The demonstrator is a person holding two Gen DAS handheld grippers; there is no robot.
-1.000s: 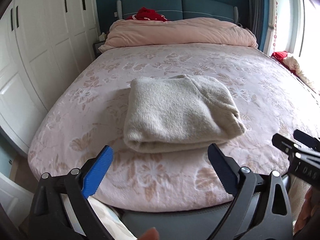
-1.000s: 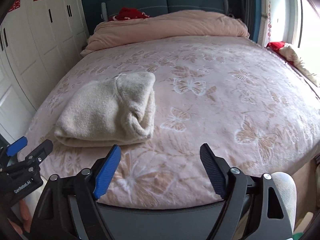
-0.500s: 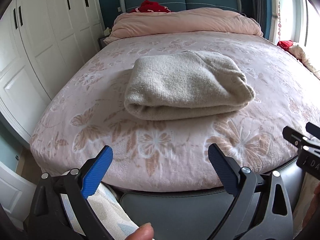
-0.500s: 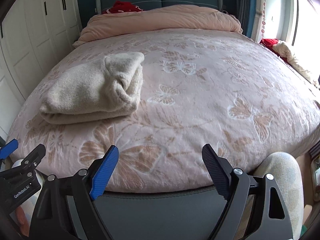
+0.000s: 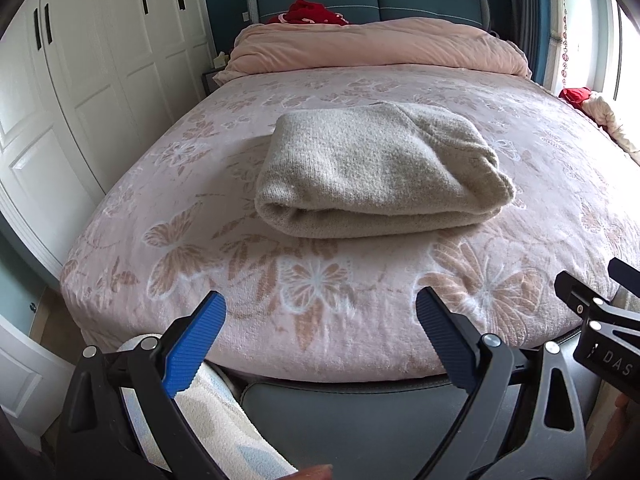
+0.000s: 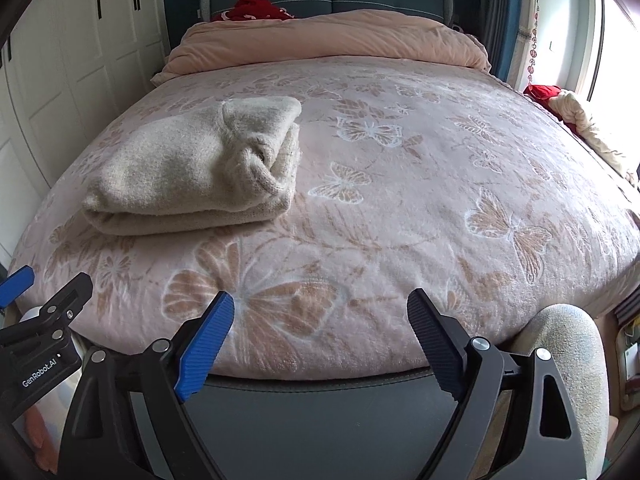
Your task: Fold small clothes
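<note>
A cream knitted sweater (image 5: 380, 172) lies folded in a thick rectangle on the pink butterfly-print bed (image 5: 320, 292). It also shows in the right wrist view (image 6: 196, 168), at the left of the bed. My left gripper (image 5: 320, 320) is open and empty, held back over the bed's near edge, well short of the sweater. My right gripper (image 6: 320, 316) is open and empty too, at the near edge, to the right of the sweater. Each gripper shows at the other view's side: right (image 5: 600, 328), left (image 6: 40, 320).
A pink duvet (image 5: 376, 48) is bunched at the headboard with a red item (image 5: 308, 12) behind it. White wardrobe doors (image 5: 80, 80) line the left side. Red and cream cloth (image 6: 576, 116) lies at the right by the window. A dark bed frame (image 5: 360, 412) runs below the mattress.
Both grippers have drawn back and dropped lower toward the bed's near edge, both staying open. The folded sweater has not moved.
</note>
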